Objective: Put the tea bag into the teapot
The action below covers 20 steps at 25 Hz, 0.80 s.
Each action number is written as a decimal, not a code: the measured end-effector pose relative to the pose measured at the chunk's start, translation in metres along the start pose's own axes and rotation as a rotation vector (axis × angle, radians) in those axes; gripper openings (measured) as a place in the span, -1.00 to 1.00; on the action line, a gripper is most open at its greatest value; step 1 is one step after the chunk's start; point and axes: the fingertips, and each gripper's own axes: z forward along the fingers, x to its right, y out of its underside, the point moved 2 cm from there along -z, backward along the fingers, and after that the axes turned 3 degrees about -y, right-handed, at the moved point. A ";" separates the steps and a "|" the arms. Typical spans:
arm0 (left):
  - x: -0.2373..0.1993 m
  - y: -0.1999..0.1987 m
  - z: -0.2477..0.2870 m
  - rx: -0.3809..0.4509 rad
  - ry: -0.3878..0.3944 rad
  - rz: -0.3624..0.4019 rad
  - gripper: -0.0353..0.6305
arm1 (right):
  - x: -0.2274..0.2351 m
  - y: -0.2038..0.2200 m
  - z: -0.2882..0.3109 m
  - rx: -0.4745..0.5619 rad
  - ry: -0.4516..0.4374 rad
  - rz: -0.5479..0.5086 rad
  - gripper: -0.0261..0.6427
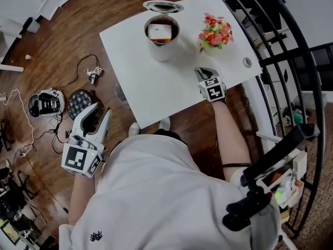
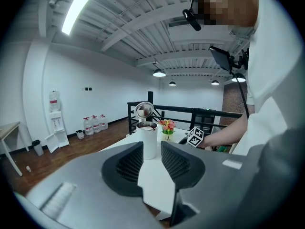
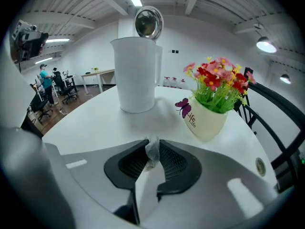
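A white teapot [image 1: 161,38] stands at the far side of the white table [image 1: 156,87], its hinged lid [image 1: 163,6] tipped open; a pale and orange patch shows inside it. My right gripper [image 1: 204,73] lies low over the table, to the right of the pot and on my side of it. In the right gripper view its jaws [image 3: 153,146] are shut on a small whitish tea bag [image 3: 152,152], with the teapot [image 3: 137,73] ahead. My left gripper [image 1: 99,109] hangs off the table's left edge over the floor, open and holding nothing [image 2: 152,149].
A pot of red and pink flowers [image 1: 215,33] stands right of the teapot, close ahead of the right gripper [image 3: 209,113]. A small metal disc [image 1: 247,62] sits near the table's right edge. A black railing [image 1: 283,51] runs along the right. Cables and round devices [image 1: 48,102] lie on the wooden floor.
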 end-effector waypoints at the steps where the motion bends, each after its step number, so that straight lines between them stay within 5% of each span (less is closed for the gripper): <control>1: 0.000 0.000 0.001 0.003 0.006 0.001 -0.56 | -0.001 -0.004 -0.005 0.005 0.001 0.001 -0.72; 20: -0.013 0.013 -0.016 0.068 0.059 -0.029 -0.56 | -0.033 -0.163 -0.111 0.181 -0.041 -0.102 -0.72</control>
